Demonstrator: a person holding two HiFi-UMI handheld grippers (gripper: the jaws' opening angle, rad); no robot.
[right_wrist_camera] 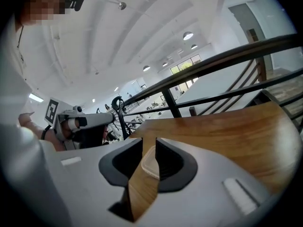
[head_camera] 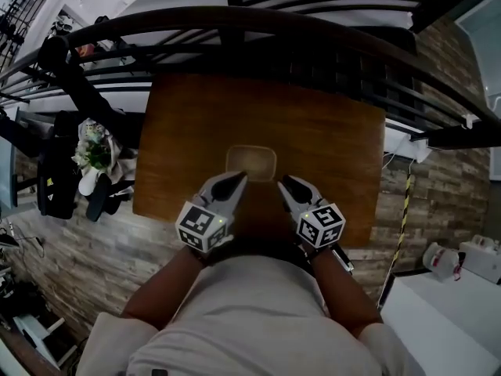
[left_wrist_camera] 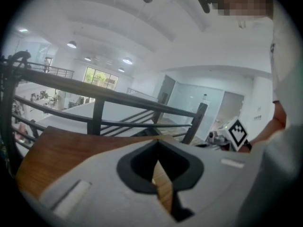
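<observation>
Nearest me are my own pale shirt and both forearms, held in close at the near edge of the wooden table [head_camera: 329, 131]. The left gripper [head_camera: 237, 180] sits a little left of centre. In its own view the left gripper [left_wrist_camera: 157, 148] has its jaws drawn in until the tips meet, leaving only a sliver through which I see bare table [left_wrist_camera: 61, 150]. It holds nothing.

The right gripper [head_camera: 286, 182] mirrors it on the right. Seen from its own camera, the right gripper [right_wrist_camera: 149, 145] has its jaws a narrow way apart and empty. Through the gap I can see the rim of the container [right_wrist_camera: 149, 165], which lies just beyond the tips and is not pinched.

That container [head_camera: 250, 150] is a shallow, pale, rounded-square tub. It sits flat on the table just past both sets of tips, centred between them and apart from both.

I judge this to be the approach: both claws are lined up on the tub and neither has made contact. Taking the rim would call for wider jaws than either shows now, and a short, level push away from me.

Farther off, a dark railing [head_camera: 235, 20] curves round the table's far side. A bunch of flowers [head_camera: 94, 151] lies to the far left, beyond the table's edge.
</observation>
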